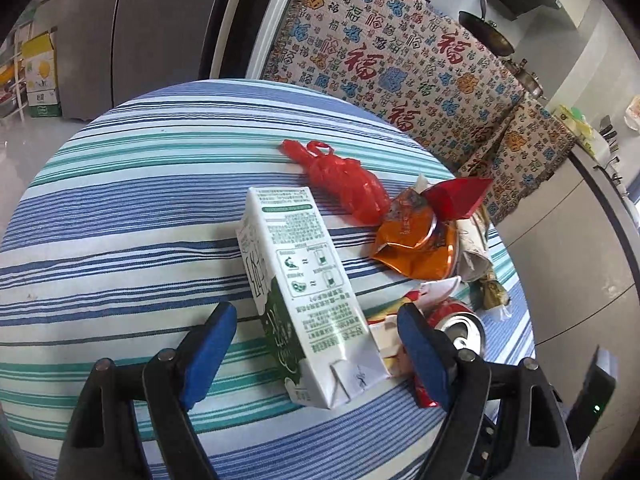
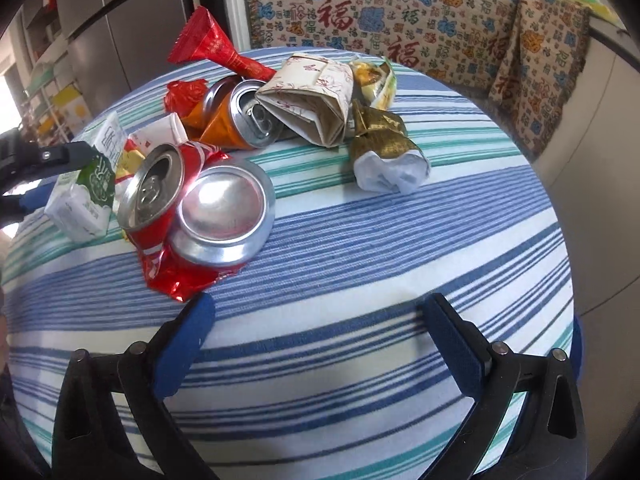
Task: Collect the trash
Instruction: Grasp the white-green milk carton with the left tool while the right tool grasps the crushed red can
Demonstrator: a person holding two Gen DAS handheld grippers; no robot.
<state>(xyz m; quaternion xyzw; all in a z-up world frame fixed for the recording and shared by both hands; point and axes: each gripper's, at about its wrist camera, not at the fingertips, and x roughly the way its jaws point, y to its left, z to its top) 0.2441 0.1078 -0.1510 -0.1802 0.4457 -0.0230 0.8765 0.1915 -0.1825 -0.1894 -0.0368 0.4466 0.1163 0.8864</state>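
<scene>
A white and green milk carton (image 1: 296,280) lies on the round table's striped cloth (image 1: 120,220). My left gripper (image 1: 314,316) stands open around its near end, with a gap between the carton and each blue pad. Right of it lie a crushed red can (image 1: 460,328), a crushed orange can (image 1: 416,236) and a red plastic bag (image 1: 344,180). In the right wrist view my right gripper (image 2: 320,308) is open over bare cloth, nothing between its fingers. The red can (image 2: 192,208) lies just beyond its left finger. The carton (image 2: 88,192) is at the far left.
Farther back in the pile lie a red foil cone (image 2: 208,44), a folded paper cup (image 2: 312,100), a gold wrapper around white tissue (image 2: 384,156) and a yellow-green wrapper (image 2: 376,80). A patterned cloth (image 1: 380,60) hangs over the counter behind. A grey fridge (image 1: 140,32) stands at the left.
</scene>
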